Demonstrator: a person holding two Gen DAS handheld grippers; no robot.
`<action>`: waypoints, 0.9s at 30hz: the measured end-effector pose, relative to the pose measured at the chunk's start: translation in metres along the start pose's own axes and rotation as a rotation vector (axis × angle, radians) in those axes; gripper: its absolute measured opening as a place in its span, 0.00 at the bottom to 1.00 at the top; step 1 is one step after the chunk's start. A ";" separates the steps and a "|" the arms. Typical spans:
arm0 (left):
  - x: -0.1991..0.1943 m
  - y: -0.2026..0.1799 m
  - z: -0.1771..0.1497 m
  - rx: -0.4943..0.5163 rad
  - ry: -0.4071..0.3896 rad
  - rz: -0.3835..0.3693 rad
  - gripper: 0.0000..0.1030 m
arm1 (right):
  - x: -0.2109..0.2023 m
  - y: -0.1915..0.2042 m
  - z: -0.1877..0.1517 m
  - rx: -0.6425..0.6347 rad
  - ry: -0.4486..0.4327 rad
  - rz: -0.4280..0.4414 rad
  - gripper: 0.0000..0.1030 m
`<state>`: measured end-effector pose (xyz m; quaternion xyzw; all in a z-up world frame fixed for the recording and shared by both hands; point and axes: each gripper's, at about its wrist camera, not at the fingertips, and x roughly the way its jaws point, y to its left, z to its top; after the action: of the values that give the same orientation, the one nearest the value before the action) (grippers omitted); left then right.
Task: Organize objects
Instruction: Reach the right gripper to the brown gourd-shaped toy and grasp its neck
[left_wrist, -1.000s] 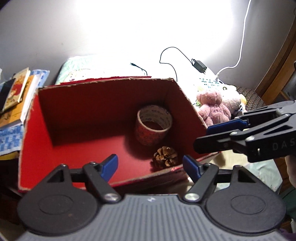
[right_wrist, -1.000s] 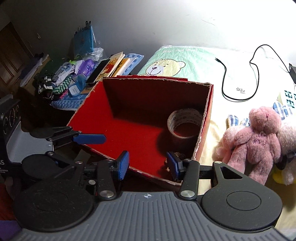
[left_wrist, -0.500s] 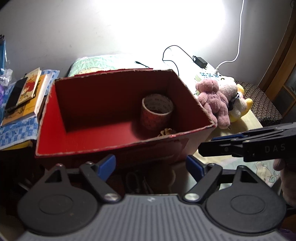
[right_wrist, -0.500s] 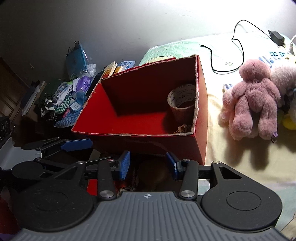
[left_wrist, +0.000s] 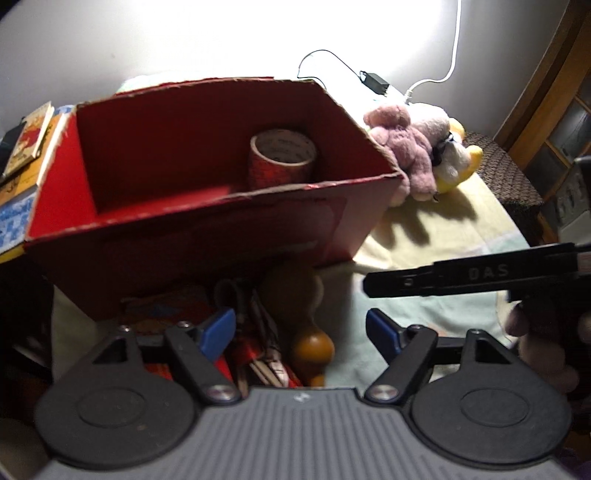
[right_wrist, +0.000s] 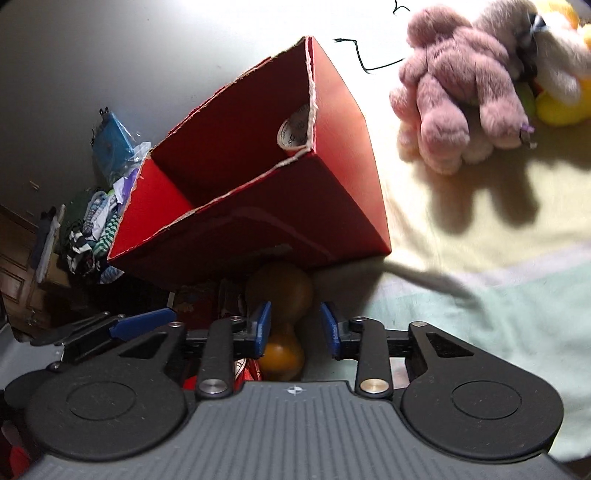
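The right gripper (right_wrist: 293, 328) is being held low over the clutter in front of the red box (right_wrist: 258, 206), its blue pads spread apart with nothing between them touching, and a gourd (right_wrist: 280, 317) is being framed in that gap, its narrow neck lying between the fingers but not yet pinched. The gourd is lying on the bedding just below the box's near wall, big bulb toward the box, small bulb toward the camera, beside scissors (left_wrist: 236, 295) and some red packets that are too blurred to be named. The left gripper (left_wrist: 301, 328) is also being kept wide open and empty, hovering over the same heap. Inside the box a tape roll (left_wrist: 282, 155) is standing against the right wall. A pink bear (right_wrist: 454, 96) and other soft toys are lying well apart on the right. The gourd is being judged as light, hard and smooth, likely hollow if dried, so it may slip or roll out of a loose pinch. The neck is being favoured as the hold, since the pads would be seated in the waist and the bulbs would be stopped from sliding through; the big bulb looks too wide and too round for these fingers. A squeeze that is firm but not crushing is being called for, with the lift kept level.
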<state>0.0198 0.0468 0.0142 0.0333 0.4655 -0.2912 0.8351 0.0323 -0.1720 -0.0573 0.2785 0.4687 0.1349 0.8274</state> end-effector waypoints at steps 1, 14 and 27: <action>0.001 -0.002 -0.001 0.002 -0.001 -0.013 0.75 | 0.002 -0.002 -0.001 0.005 0.000 0.012 0.28; 0.040 -0.011 -0.004 -0.054 0.070 -0.116 0.69 | 0.036 -0.030 -0.001 0.060 0.118 0.181 0.28; 0.082 0.003 -0.006 -0.169 0.135 -0.071 0.70 | 0.058 -0.032 0.003 0.039 0.233 0.273 0.38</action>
<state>0.0487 0.0141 -0.0549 -0.0342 0.5445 -0.2773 0.7908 0.0646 -0.1706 -0.1153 0.3380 0.5216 0.2684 0.7359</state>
